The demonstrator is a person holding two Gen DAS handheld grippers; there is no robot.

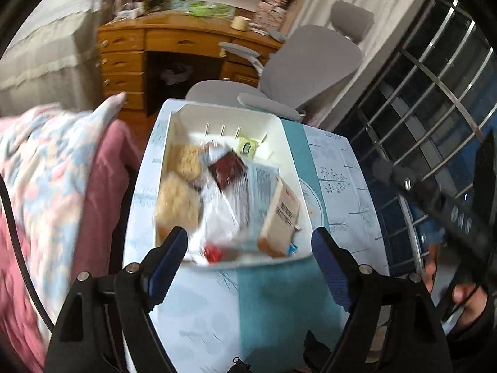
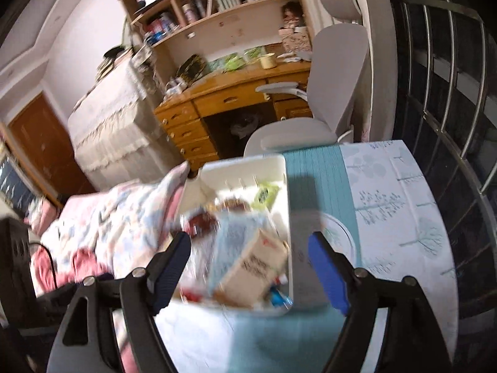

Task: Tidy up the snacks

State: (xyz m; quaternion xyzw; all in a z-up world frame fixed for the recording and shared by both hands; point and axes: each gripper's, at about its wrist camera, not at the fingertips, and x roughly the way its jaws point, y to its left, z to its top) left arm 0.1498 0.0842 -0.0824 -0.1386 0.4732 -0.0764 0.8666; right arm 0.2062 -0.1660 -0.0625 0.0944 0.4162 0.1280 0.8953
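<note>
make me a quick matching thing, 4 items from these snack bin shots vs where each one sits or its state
Things:
1. white bin
2. tan carton
3. round cakes
4. left gripper

Place or state:
a. leaning at the bin's right wall
b. open, nothing between its fingers
c. on the tablecloth, full of snacks
d. along the bin's left side

Pairs: 1-c, 2-a, 3-d, 4-b
</note>
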